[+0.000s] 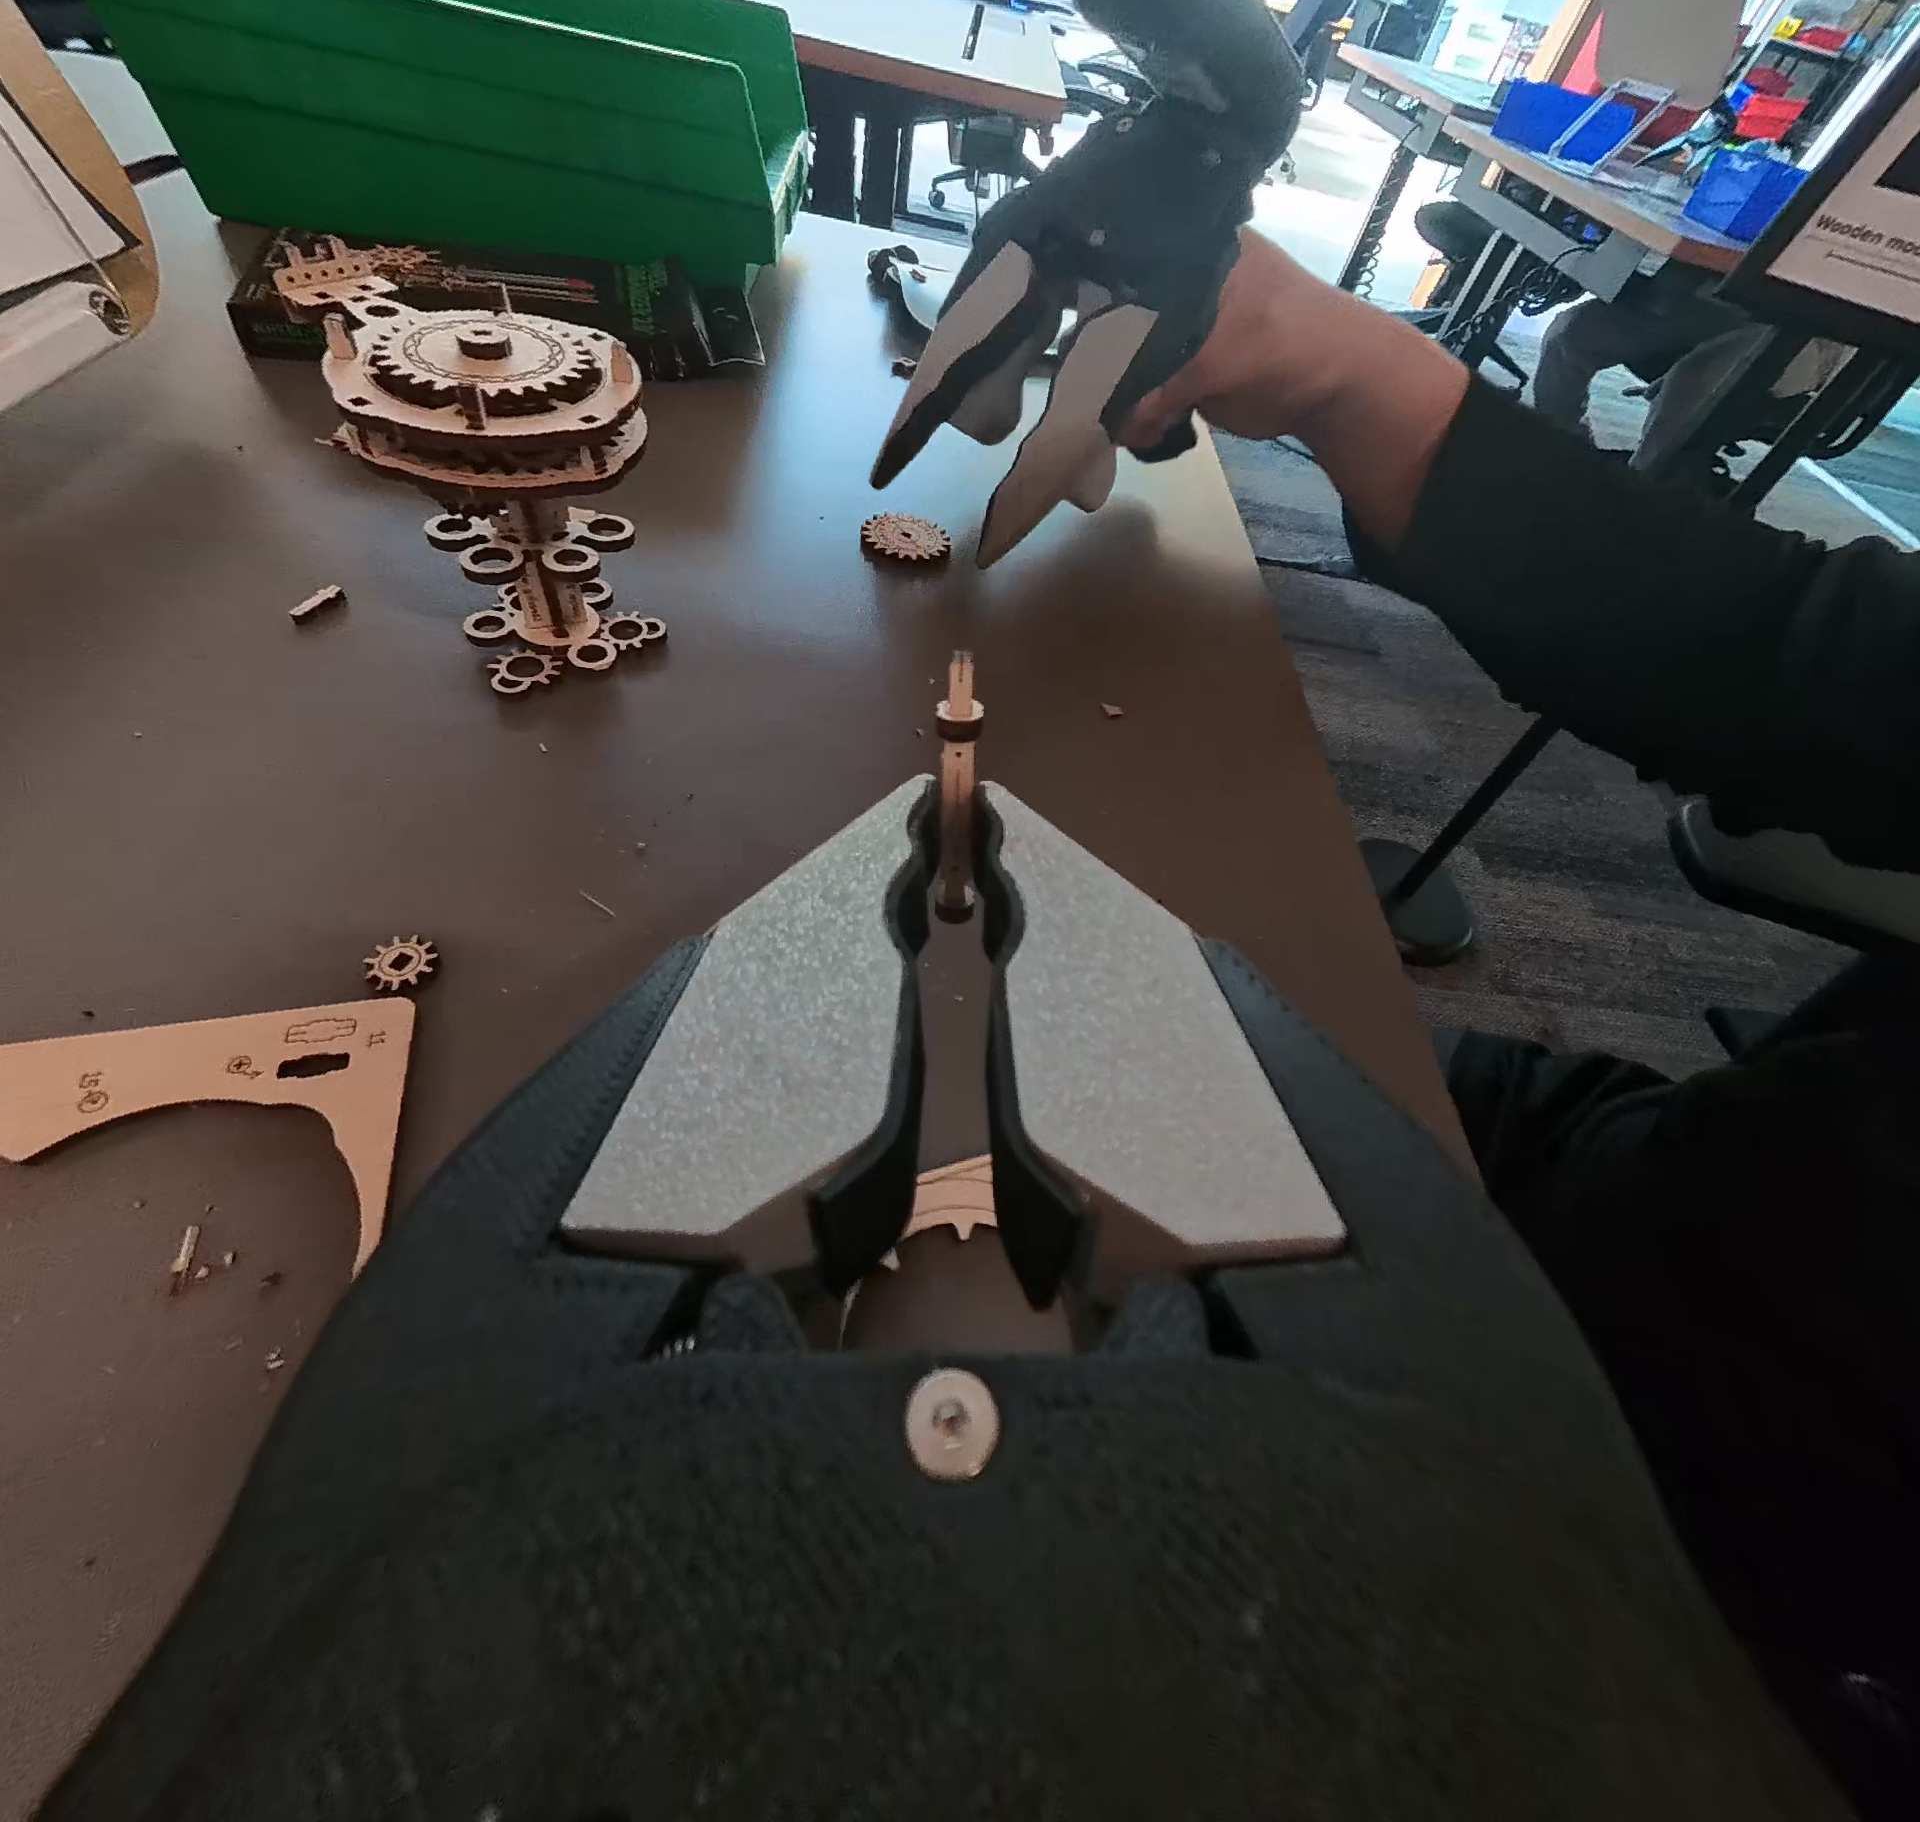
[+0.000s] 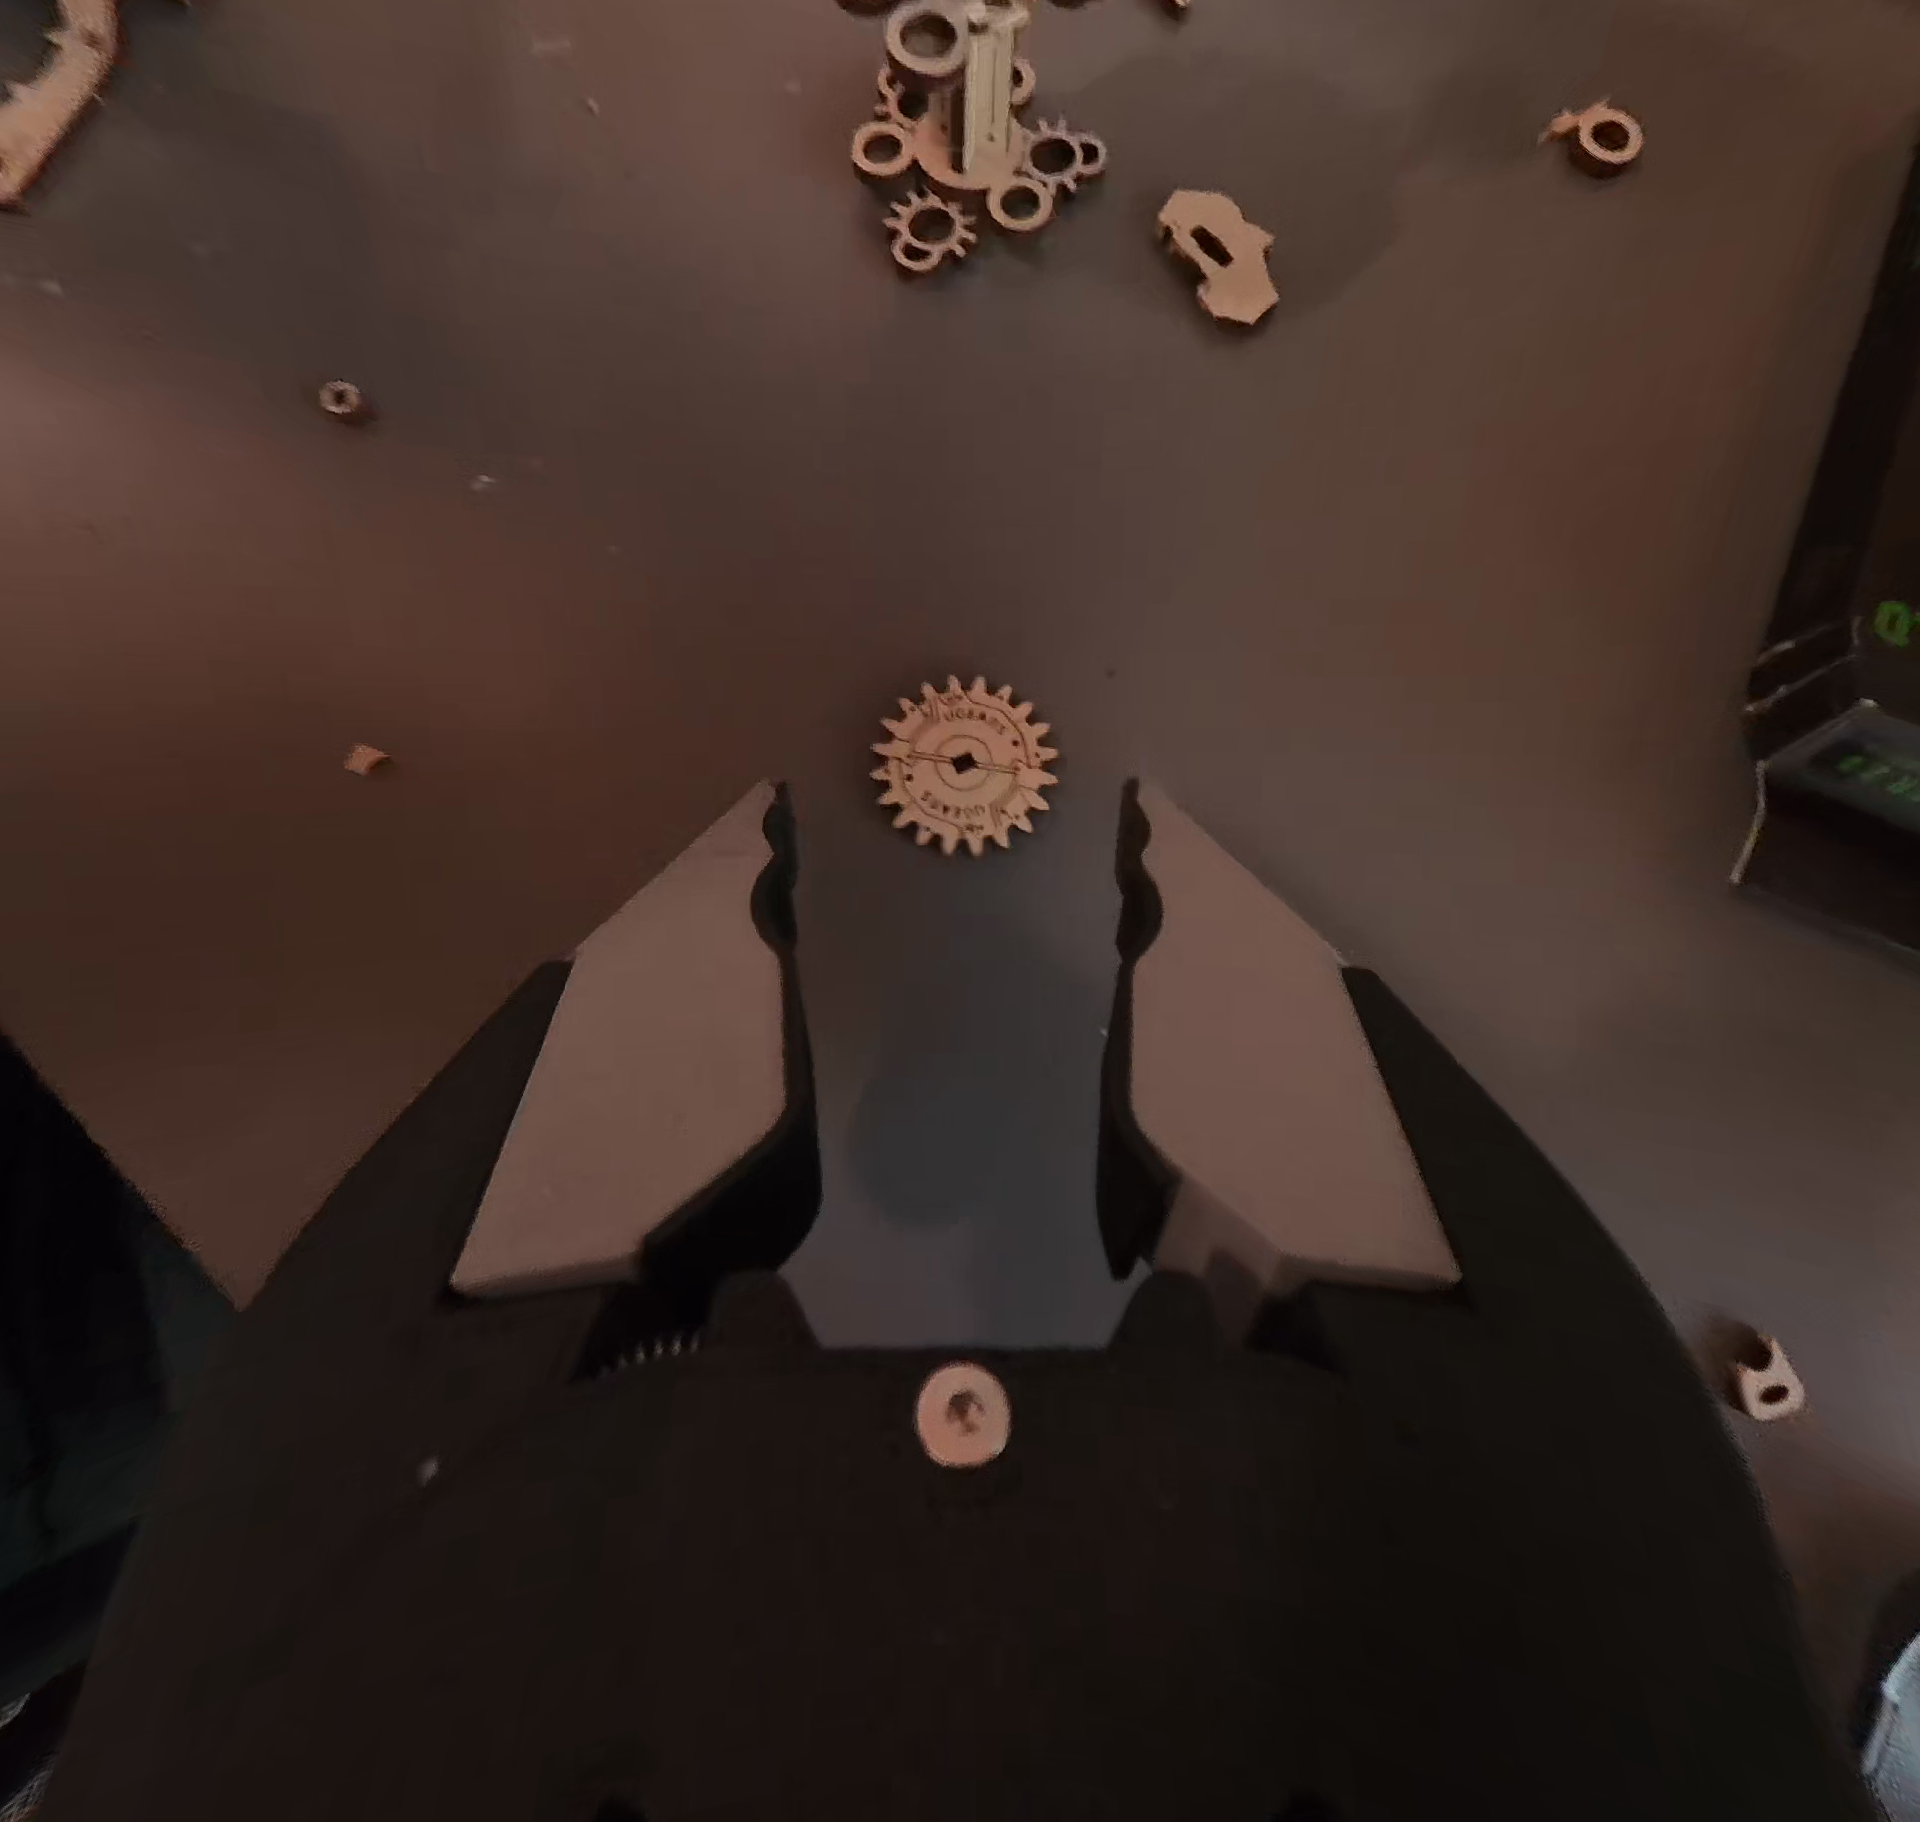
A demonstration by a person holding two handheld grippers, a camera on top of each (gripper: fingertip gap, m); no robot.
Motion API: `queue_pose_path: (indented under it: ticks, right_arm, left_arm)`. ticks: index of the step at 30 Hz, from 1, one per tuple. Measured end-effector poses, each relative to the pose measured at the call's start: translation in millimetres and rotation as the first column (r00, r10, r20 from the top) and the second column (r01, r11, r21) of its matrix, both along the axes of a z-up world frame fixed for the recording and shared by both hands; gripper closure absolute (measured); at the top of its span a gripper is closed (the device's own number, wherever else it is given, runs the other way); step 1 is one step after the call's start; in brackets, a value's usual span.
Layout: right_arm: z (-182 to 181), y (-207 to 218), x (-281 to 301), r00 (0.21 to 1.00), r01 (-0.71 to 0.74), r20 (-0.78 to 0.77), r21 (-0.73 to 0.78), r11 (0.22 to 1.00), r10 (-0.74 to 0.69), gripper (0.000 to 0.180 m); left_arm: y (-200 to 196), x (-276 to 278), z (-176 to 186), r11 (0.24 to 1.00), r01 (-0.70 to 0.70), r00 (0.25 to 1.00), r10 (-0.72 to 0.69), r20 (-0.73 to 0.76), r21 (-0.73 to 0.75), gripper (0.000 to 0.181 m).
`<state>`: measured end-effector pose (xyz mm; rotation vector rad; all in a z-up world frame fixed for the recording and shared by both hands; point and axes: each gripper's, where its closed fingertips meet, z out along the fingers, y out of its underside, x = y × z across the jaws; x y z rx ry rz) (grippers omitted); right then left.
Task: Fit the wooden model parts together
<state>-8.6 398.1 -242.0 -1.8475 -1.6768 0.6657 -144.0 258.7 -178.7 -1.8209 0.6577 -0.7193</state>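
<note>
My left gripper (image 1: 958,798) is shut on a thin wooden axle (image 1: 957,723) with a small collar on it, which sticks out forward past the fingertips above the dark table (image 1: 312,837). A small wooden gear (image 1: 906,536) lies flat on the table beyond it; it also shows in the right wrist view (image 2: 966,764). My right gripper (image 2: 954,785) is open and empty, pointing down just over that gear; it also shows in the left wrist view (image 1: 930,515), held by a hand. A partly built wooden gear model (image 1: 488,390) stands at the back left.
A green bin (image 1: 436,89) and a dark box (image 1: 665,312) stand behind the model. A ringed wooden sub-assembly (image 1: 551,588) sits in front of it. A cut-out plywood sheet (image 1: 208,1086) and a small cog (image 1: 401,962) lie left. Loose pieces (image 2: 1216,255) are scattered. The table edge runs along the right. My right fingertips sit around 20 cm from my left ones. The right gripper is farther from the small cog (image 1: 401,962), some 25 cm, than the left, some 12 cm.
</note>
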Motion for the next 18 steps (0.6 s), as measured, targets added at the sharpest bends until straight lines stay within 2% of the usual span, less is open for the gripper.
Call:
queue_pose_path:
  ticks: [4,5,6,11,15,18]
  right_arm:
    - [-5.2,6.8,-3.0,1.0,0.023,0.003,-0.003,1.0,-0.023,0.122]
    - [-4.9,6.1,-4.4,1.0,0.018,-0.004,-0.003,1.0,-0.018,0.129]
    - [-4.8,6.2,-5.3,1.0,0.011,-0.009,0.013,1.0,-0.01,0.146]
    - [-3.6,0.6,-12.3,0.999,-0.034,-0.024,0.057,0.998,0.036,0.147]
    - [28.7,-46.9,-46.3,0.954,-0.235,-0.161,0.128,0.964,0.254,0.146]
    - [75.2,-101.7,-76.8,0.833,-0.436,-0.27,0.218,0.873,0.484,0.147]
  left_arm:
    - [0.3,-0.3,0.8,1.0,0.0,1.0,0.0,0.0,0.006,0.178]
    - [0.3,-0.1,0.5,1.0,0.0,1.0,0.0,-0.005,0.009,0.178]
    - [-0.2,0.4,0.2,1.0,0.004,1.0,-0.004,-0.008,0.01,0.178]
    - [-2.1,3.2,-1.6,1.0,0.018,0.999,-0.018,-0.029,0.013,0.178]
    - [-7.9,8.8,-2.1,0.997,0.07,0.997,-0.069,-0.044,0.022,0.178]
    - [-27.6,19.2,-6.1,0.975,0.222,0.973,-0.221,-0.062,0.002,0.178]
